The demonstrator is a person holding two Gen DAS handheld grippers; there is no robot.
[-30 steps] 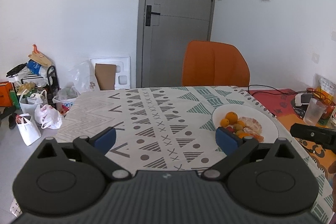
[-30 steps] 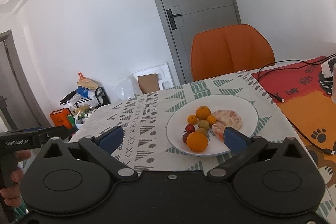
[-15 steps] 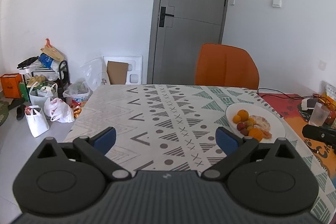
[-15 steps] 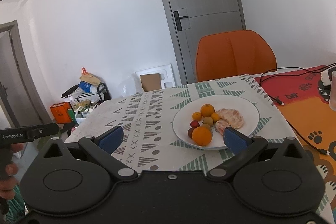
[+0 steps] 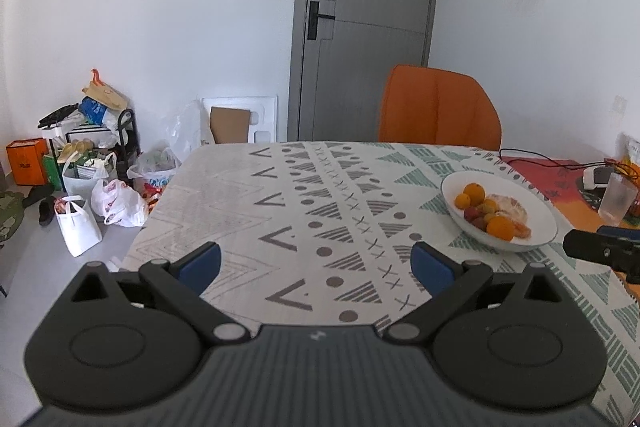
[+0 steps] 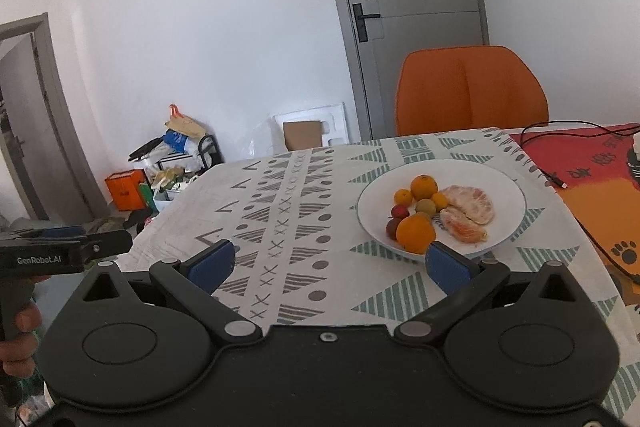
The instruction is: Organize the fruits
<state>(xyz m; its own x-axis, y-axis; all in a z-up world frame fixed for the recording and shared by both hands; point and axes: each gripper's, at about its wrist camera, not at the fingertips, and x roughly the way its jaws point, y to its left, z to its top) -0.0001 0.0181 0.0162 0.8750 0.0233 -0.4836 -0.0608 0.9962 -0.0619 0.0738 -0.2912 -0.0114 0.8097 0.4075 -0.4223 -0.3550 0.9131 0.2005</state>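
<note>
A white plate (image 6: pixel 508 191) on the patterned tablecloth holds several fruits: oranges (image 6: pixel 416 233), small red fruits (image 6: pixel 394 227), a yellow-green one (image 6: pixel 425 205) and peeled citrus segments (image 6: pixel 470 203). The plate also shows at the right in the left wrist view (image 5: pixel 536 207). My right gripper (image 6: pixel 328 263) is open and empty, just in front of the plate's near rim. My left gripper (image 5: pixel 316 265) is open and empty over the tablecloth, left of the plate.
An orange chair (image 5: pixel 438 107) stands behind the table. A red mat with a black cable (image 6: pixel 576 131) lies to the right. A clear cup (image 5: pixel 618 197) stands at the far right. Bags and boxes (image 5: pixel 100 179) crowd the floor at left.
Both grippers have pulled back and risen from the plate, so it looks smaller and farther. The left view has swung so the plate sits further right. Both jaws stayed open.
</note>
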